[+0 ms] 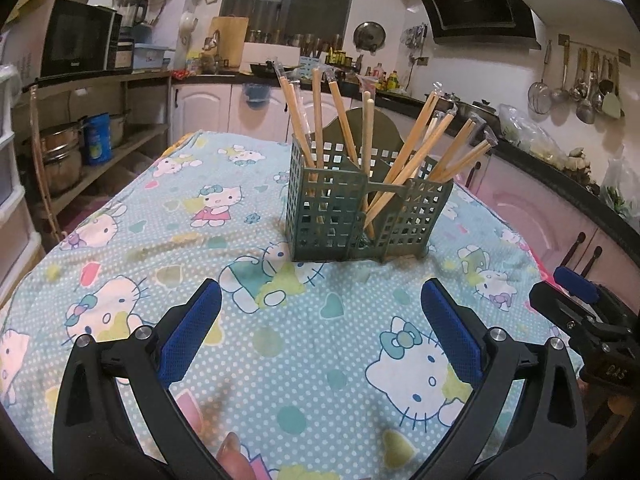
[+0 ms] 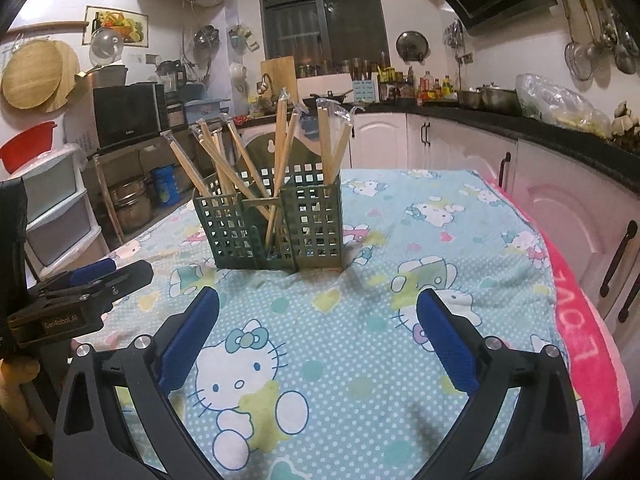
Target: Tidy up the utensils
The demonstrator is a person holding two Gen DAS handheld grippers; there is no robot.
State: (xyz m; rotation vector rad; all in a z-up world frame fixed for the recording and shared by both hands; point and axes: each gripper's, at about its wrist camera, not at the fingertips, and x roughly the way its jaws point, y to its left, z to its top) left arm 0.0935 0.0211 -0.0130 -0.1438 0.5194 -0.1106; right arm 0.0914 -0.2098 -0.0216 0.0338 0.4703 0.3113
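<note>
A dark green lattice utensil holder (image 1: 360, 208) stands upright in the middle of the table, also seen in the right wrist view (image 2: 276, 220). Several wooden chopsticks in clear sleeves (image 1: 404, 160) lean out of its compartments (image 2: 244, 160). My left gripper (image 1: 320, 292) is open, low over the cloth, short of the holder, with nothing between its blue pads. My right gripper (image 2: 318, 298) is open too and empty, beside the left one. Each gripper shows at the edge of the other's view: the right gripper (image 1: 576, 292) and the left gripper (image 2: 96, 276).
The table wears a light blue cartoon-cat cloth (image 1: 240, 360) with a pink towel (image 2: 580, 320) along its right edge. Pink cabinets and a dark counter (image 2: 560, 136) run behind and to the right. Shelves with pots and a microwave (image 1: 80, 40) stand at the left.
</note>
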